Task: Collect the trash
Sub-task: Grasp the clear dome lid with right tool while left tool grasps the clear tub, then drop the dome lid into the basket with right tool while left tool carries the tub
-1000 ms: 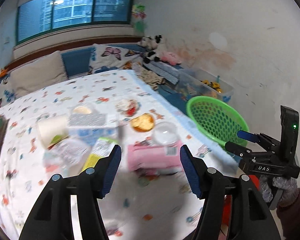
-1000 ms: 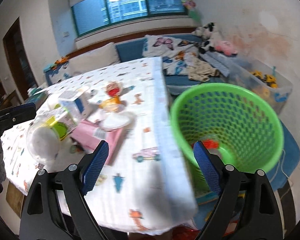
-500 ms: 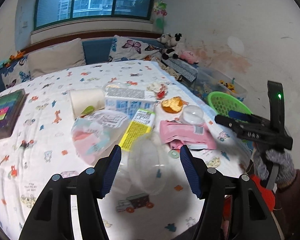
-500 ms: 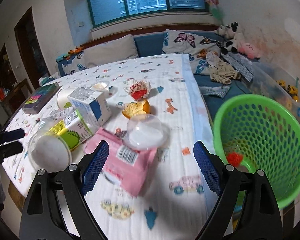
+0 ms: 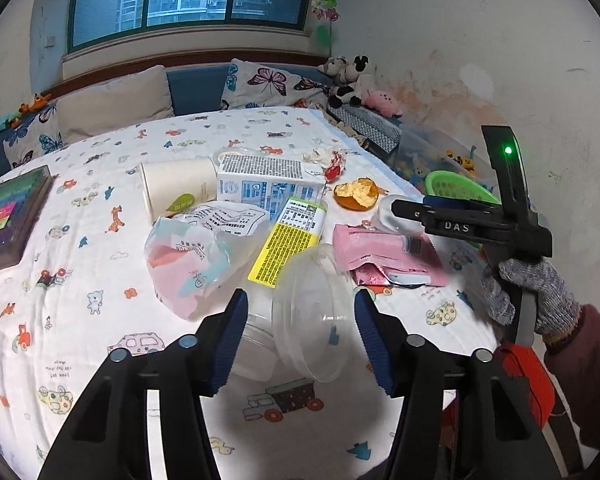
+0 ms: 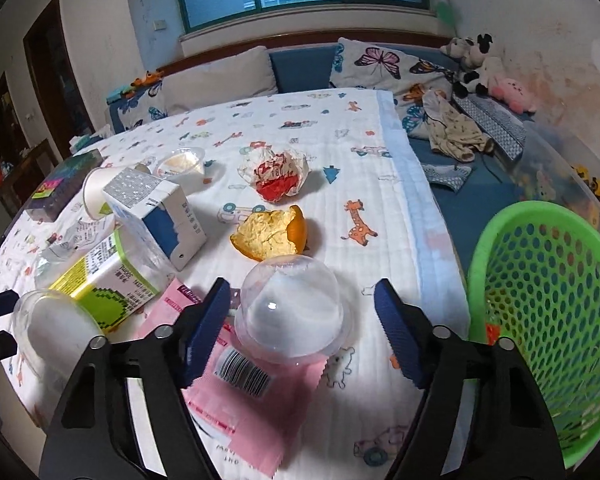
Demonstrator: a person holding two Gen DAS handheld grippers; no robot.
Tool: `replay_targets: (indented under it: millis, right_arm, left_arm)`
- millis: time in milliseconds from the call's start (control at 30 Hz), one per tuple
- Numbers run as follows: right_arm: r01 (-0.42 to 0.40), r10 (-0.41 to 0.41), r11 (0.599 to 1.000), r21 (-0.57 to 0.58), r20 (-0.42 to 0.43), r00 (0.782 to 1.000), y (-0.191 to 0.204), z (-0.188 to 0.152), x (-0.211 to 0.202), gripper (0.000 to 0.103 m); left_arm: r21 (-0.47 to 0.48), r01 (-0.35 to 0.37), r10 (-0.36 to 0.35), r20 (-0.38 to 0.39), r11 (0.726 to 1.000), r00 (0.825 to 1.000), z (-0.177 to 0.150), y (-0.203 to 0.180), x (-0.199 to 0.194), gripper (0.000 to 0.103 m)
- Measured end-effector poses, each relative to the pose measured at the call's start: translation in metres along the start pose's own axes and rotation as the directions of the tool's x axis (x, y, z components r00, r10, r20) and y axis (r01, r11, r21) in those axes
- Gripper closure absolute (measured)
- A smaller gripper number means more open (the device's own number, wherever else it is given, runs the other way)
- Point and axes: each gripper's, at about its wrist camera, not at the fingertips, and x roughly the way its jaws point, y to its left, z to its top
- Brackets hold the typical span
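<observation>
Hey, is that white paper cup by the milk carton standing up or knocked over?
Knocked over. The paper cup lies on its side on the tablecloth, beside the milk carton, its open mouth visible in the right wrist view.

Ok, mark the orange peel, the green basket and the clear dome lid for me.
orange peel (image 6: 270, 234): right wrist view, on its pale inner side.
green basket (image 6: 548, 300): right wrist view, on its inner mesh wall.
clear dome lid (image 6: 292, 308): right wrist view, on the dome's front.
</observation>
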Motion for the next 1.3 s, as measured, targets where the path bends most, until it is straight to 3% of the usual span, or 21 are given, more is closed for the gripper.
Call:
replay_targets:
  millis: [233, 467, 933, 1300]
  right_arm:
    - [-0.010, 0.010, 1.000, 0.013, -0.017, 1.000, -0.003, -0.002, 0.005, 0.049]
    - [-0.016, 0.016, 1.000, 0.025, -0.001, 1.000, -0.005, -0.005, -0.002, 0.049]
    - [0.011, -0.018, 0.997, 0.076, 0.087, 0.996, -0.028, -0.007, -0.056, 0.049]
    - [0.174, -0.193, 0.966, 0.189, 0.086, 0.978, -0.110, -0.031, -0.098, 0.049]
  left_arm:
    - [0.008, -0.008, 0.008, -0.012, 1.000, 1.000, 0.003, 0.000, 0.012, 0.068]
    - [-0.017, -0.006, 0.005, -0.016, 1.000, 1.000, 0.005, 0.005, 0.017, 0.088]
    - [0.000, 0.031, -0.031, 0.031, 1.000, 0.999, 0.014, -0.007, -0.006, 0.089]
    - [0.066, 0.149, -0.153, 0.047, 0.987, 0.987, 0.054, -0.051, 0.004, 0.089]
